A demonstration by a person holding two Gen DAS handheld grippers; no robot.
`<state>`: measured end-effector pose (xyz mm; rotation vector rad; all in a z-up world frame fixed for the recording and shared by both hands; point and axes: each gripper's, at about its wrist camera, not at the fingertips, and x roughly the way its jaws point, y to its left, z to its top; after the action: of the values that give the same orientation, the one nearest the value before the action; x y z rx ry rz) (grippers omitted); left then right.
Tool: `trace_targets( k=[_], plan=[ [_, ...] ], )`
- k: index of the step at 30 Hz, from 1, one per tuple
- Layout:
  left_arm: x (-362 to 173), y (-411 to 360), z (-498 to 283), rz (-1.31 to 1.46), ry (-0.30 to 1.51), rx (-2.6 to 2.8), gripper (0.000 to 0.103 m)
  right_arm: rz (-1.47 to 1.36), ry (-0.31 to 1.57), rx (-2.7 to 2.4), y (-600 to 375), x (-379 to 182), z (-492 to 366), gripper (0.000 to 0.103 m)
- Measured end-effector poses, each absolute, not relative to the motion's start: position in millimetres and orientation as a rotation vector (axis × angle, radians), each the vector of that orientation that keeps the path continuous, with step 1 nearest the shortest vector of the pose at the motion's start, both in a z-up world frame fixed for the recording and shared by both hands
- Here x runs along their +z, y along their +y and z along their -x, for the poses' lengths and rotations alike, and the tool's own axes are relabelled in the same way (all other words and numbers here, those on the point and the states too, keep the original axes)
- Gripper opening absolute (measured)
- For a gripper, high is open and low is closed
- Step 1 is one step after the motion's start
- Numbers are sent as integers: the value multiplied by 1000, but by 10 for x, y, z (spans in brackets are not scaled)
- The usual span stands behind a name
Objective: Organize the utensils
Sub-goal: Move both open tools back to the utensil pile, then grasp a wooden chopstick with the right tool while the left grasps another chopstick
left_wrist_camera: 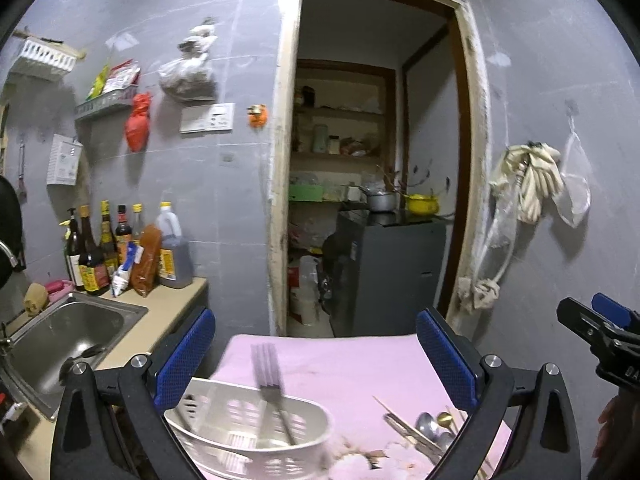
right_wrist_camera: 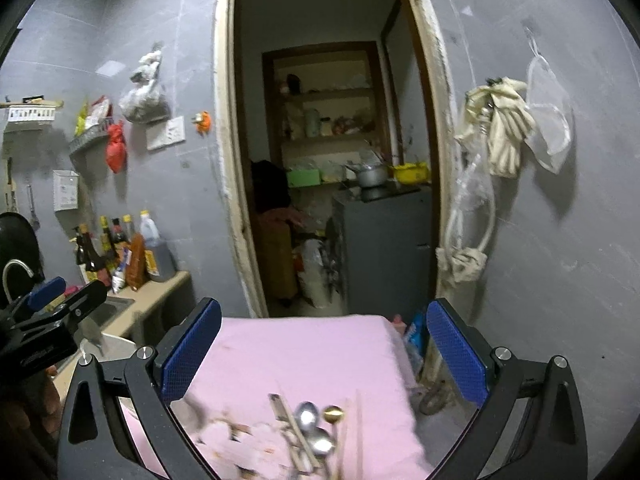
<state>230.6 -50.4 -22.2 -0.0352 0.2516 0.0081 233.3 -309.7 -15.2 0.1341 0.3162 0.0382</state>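
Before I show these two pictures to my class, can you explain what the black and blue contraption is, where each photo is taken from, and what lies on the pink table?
No robot here: a person holds a two-finger gripper in each hand, each carrying a fisheye camera looking along its fingers. One picture is from the left gripper, the other from the right gripper. Both are open and hold nothing. On the pink cloth stands a white basket with a fork leaning in it. Beside it lie loose spoons and chopsticks.
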Motion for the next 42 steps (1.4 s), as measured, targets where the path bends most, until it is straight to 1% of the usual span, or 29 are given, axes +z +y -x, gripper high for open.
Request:
trace_targets(
  k=[7, 15, 20, 21, 23, 24, 26, 27, 28, 29, 30, 32, 33, 34, 35, 36, 37, 38, 39, 40, 42],
  plan=[
    [-510, -1045, -2448, -8, 297, 8, 101, -140, 392, 23, -3530, -518, -2575, 101],
    [-1005, -1454, -2741, -37, 430, 21, 101, -200, 534, 84, -3886, -1185, -3052, 101],
    [-1310, -1574, -2981, -42, 520, 9, 101, -217, 603, 137, -3877, -1571, -3326, 100],
    [-1382, -1594, -3039, -44, 534, 9, 101, -220, 622, 147, -3857, -1648, -3396, 99],
    [-1509, -1619, -3142, -48, 563, 13, 100, -232, 652, 171, -3819, -1790, -3514, 87],
    [-1567, -1621, -3202, -46, 578, 16, 97, -233, 675, 183, -3786, -1871, -3584, 83],
    [-1669, -1614, -3304, -40, 605, 24, 92, -239, 711, 214, -3728, -2009, -3680, 69],
    [-1712, -1603, -3354, -36, 619, 29, 90, -243, 733, 229, -3681, -2089, -3736, 65],
    [-1758, -1587, -3406, -32, 632, 35, 89, -246, 753, 242, -3642, -2152, -3780, 57],
    [-1796, -1570, -3457, -28, 643, 40, 85, -247, 771, 254, -3610, -2209, -3812, 52],
    [-1824, -1560, -3501, -24, 654, 41, 82, -242, 797, 269, -3551, -2279, -3857, 49],
    [-1891, -1540, -3621, -19, 687, 34, 76, -225, 838, 288, -3453, -2386, -3908, 38],
    [-1926, -1530, -3687, -15, 709, 29, 70, -219, 858, 295, -3414, -2428, -3925, 36],
    [-1954, -1523, -3738, -6, 728, 24, 67, -216, 876, 299, -3396, -2463, -3936, 33],
    [-1989, -1506, -3796, 5, 752, 16, 62, -218, 891, 302, -3382, -2499, -3951, 30],
    [-2023, -1489, -3853, 18, 779, 10, 55, -222, 901, 303, -3381, -2521, -3961, 30],
    [-2060, -1472, -3906, 36, 805, 2, 51, -227, 909, 303, -3382, -2538, -3964, 27],
    [-2095, -1459, -3952, 55, 829, -7, 45, -231, 918, 302, -3386, -2554, -3970, 25],
    [-2124, -1446, -4000, 73, 853, -13, 41, -233, 924, 302, -3388, -2563, -3976, 24],
    [-2153, -1435, -4032, 87, 869, -20, 38, -233, 927, 302, -3394, -2568, -3973, 24],
    [-2207, -1417, -4094, 120, 907, -39, 30, -228, 932, 304, -3392, -2567, -3974, 24]
  ],
)
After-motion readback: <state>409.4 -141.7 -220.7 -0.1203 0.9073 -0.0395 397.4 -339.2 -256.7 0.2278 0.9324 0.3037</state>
